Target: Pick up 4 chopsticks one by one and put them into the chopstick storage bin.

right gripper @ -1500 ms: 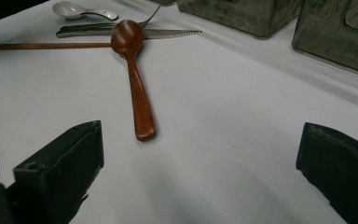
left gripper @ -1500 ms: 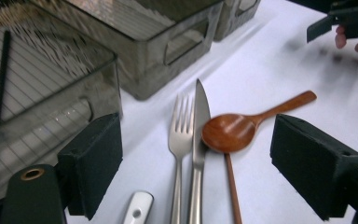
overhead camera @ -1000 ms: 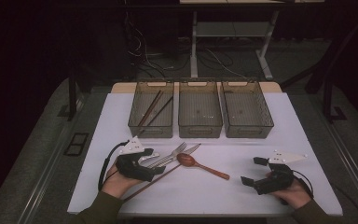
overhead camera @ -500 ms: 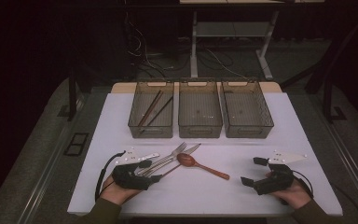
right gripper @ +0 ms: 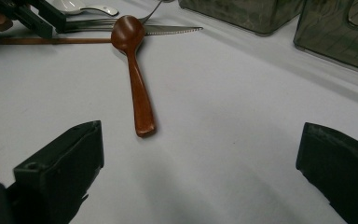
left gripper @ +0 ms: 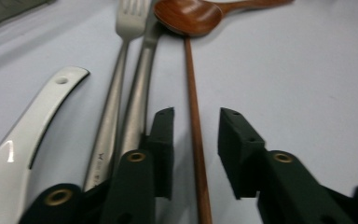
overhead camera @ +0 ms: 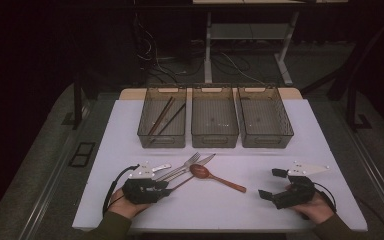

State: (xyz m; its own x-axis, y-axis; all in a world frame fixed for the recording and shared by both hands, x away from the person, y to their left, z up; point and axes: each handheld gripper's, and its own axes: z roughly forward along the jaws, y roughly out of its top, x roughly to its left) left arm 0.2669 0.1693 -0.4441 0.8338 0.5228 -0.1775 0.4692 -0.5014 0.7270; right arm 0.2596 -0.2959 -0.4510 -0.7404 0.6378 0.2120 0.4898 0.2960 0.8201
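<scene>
The left gripper lies low on the tabletop with its jaws straddling a thin wooden chopstick; they have just been closing, yet a gap shows on both sides of the stick, so it is not gripped. Just left of it lie a knife, a fork and a white spoon, and a wooden spoon crosses the chopstick's far end. Of the 3 bins along the far edge, the left bin already holds 2 chopsticks; the middle bin and right bin look empty, so sorting seems barely begun. The right gripper rests near the right corner, jaws wide open around nothing. Bare tabletop between the cutlery and the bins leaves open room.
</scene>
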